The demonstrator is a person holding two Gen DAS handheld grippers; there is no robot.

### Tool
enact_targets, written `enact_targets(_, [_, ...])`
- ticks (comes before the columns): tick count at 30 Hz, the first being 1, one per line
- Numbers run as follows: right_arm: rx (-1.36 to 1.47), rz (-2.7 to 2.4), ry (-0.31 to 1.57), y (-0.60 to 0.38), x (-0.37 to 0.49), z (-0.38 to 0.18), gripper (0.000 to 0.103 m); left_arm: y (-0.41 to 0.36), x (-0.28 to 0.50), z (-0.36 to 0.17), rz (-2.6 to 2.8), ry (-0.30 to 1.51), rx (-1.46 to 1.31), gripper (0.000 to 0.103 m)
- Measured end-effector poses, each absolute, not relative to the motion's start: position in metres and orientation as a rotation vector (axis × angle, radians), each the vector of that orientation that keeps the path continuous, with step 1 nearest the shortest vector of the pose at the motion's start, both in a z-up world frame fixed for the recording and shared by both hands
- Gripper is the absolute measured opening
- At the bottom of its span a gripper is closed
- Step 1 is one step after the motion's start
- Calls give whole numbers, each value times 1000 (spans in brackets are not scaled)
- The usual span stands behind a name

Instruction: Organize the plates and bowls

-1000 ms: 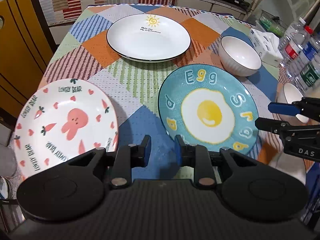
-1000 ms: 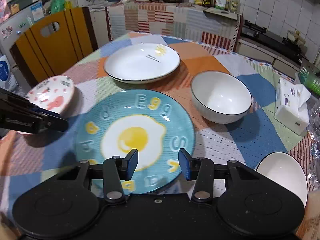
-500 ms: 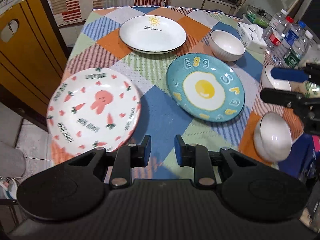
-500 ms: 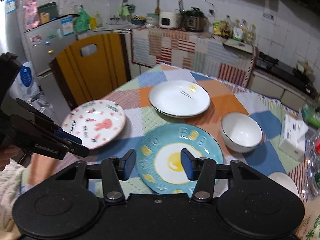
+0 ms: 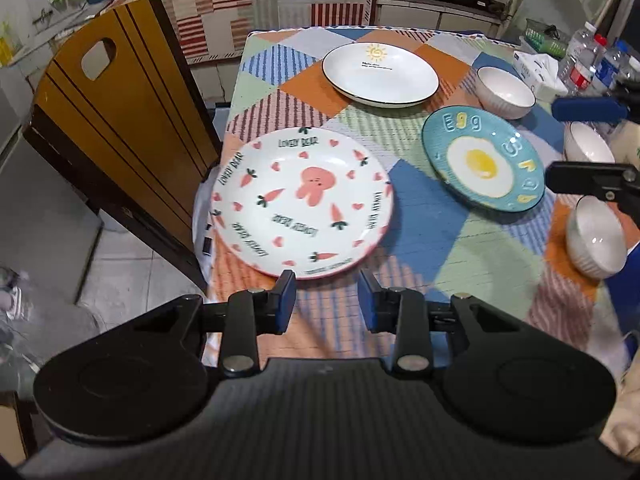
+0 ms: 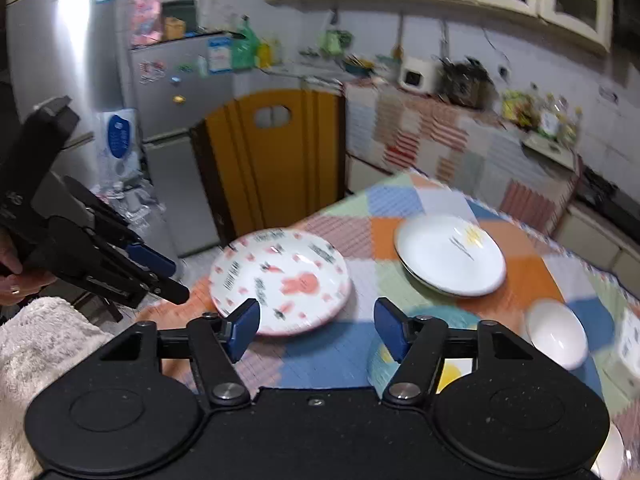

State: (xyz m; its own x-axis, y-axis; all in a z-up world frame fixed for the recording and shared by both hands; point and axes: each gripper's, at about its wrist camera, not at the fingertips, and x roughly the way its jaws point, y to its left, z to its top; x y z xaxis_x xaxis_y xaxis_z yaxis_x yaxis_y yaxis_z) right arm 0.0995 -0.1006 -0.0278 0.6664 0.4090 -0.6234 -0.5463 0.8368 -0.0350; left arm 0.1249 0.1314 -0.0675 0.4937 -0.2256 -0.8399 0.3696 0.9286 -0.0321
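Observation:
A bunny-and-carrot plate (image 5: 302,204) (image 6: 280,280) lies at the table's near left edge. Beyond it sit a white sun plate (image 5: 380,74) (image 6: 450,254), a teal egg plate (image 5: 482,164) (image 6: 440,314) and three white bowls (image 5: 506,92) (image 5: 588,148) (image 5: 596,236). My left gripper (image 5: 326,300) (image 6: 178,280) hovers just short of the bunny plate's near rim, its jaws opening with nothing between them. My right gripper (image 6: 316,328) (image 5: 552,142) hangs above the table near the egg plate, its jaws also opening wide and empty.
A yellow-brown chair (image 5: 120,120) stands against the table's left side. A tissue box (image 5: 536,70) and water bottles (image 5: 592,60) crowd the far right. A fridge (image 6: 80,80) and a kitchen counter (image 6: 440,120) lie behind. A person's hand (image 6: 12,276) holds the left gripper.
Both grippers have drawn back and risen from the table, so the plates look smaller and farther. Both pairs of jaws stand wider than before. The right view has tilted up toward the kitchen.

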Motion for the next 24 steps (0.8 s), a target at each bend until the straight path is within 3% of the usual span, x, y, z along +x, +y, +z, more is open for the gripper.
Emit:
enact_targets(14, [41, 457, 847, -74, 171, -122, 74, 183, 181, -120, -325, 955, 49, 32])
enact_targets(24, [204, 447, 884, -80, 192, -170, 72, 183, 216, -160, -310, 945, 30, 31])
